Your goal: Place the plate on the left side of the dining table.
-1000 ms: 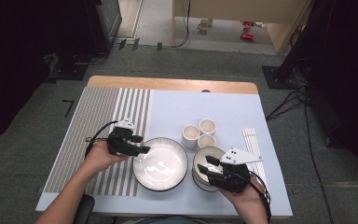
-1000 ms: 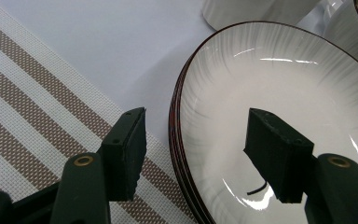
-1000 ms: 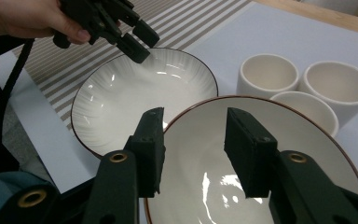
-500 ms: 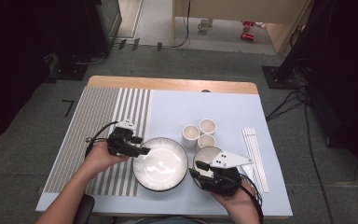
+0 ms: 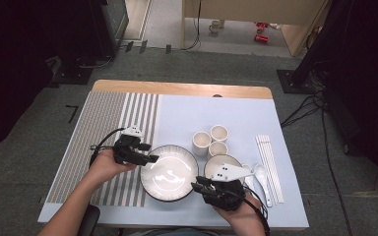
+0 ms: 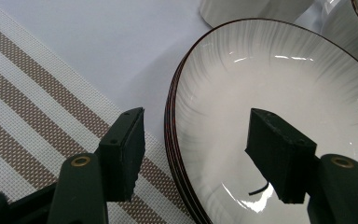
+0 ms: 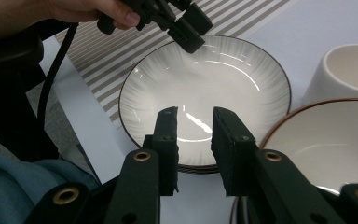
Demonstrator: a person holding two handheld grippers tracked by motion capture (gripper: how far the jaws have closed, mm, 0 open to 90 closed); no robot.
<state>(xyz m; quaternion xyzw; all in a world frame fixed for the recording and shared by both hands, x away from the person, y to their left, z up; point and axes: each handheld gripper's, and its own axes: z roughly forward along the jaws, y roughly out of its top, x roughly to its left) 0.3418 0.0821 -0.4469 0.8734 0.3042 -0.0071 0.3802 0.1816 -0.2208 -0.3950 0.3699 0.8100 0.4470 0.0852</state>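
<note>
Plate [image 5: 170, 172]: white, dark-rimmed, ribbed inside, top of a small stack, as the rims at its edge show in the left gripper view. Nothing lies in it. It sits on the pale blue mat [image 5: 211, 110], near the mat's front edge. All places below are given from this plate.

Left gripper [image 5: 146, 157]: at the plate's left rim, jaws spread wide, one outside the rim and one above the plate's inside; neither pad presses on it.

Right gripper [image 5: 198, 187]: at the plate's front right rim. Its jaws have just been closing and stand a narrow gap apart, the rim in line with the gap; whether the pads touch the plate I cannot tell.

Bowl [image 5: 225, 164]: just right of the plate, white, dark rim, nothing in it, partly under the right gripper.

Cups [image 5: 210, 140]: three, cream, behind and right of the plate, clustered, insides bare.

Spoon [image 5: 262, 176]: white, right of the bowl.

Chopsticks [image 5: 269, 162]: white, farthest right.

Striped mat [image 5: 110, 132]: left of the plate.
</note>
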